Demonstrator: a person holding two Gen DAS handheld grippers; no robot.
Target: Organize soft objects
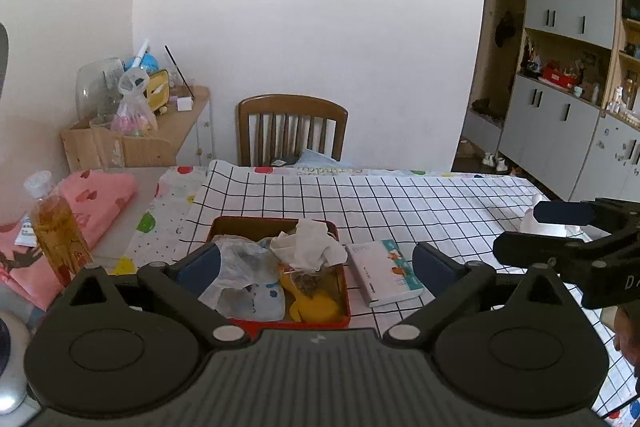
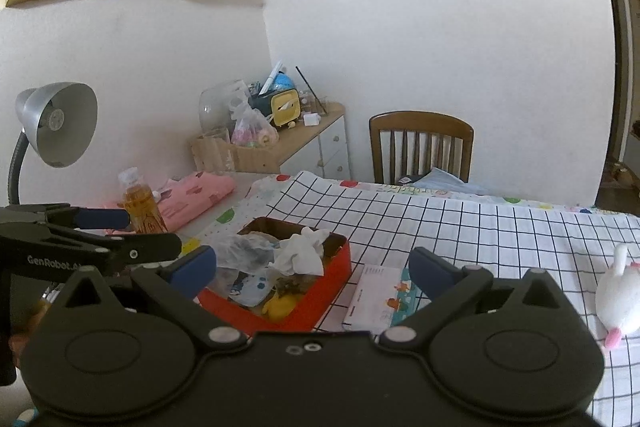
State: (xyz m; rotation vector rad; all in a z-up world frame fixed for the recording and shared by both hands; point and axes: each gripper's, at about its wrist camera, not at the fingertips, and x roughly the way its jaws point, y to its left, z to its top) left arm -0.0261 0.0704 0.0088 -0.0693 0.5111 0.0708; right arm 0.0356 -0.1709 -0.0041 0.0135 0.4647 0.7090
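A red tin tray (image 1: pixel 338 235) (image 2: pixel 340 259) sits on the checked tablecloth and holds a white crumpled cloth (image 1: pixel 310 247) (image 2: pixel 300 253), a clear plastic bag (image 1: pixel 240 267) (image 2: pixel 240 251) and a yellow soft toy (image 1: pixel 316 307) (image 2: pixel 280 307). A white plush bunny (image 2: pixel 618 297) (image 1: pixel 536 221) lies on the cloth to the right. My left gripper (image 1: pixel 316 267) is open and empty, above the tray's near side. My right gripper (image 2: pixel 312 265) is open and empty, near the tray's right side.
A small book (image 1: pixel 384 273) (image 2: pixel 380 297) lies right of the tray. An amber bottle (image 1: pixel 60 235) (image 2: pixel 142 205) and a pink folded cloth (image 1: pixel 100 195) (image 2: pixel 196 195) sit at the left. A desk lamp (image 2: pixel 56 125) stands far left. A wooden chair (image 1: pixel 292 131) stands behind the table.
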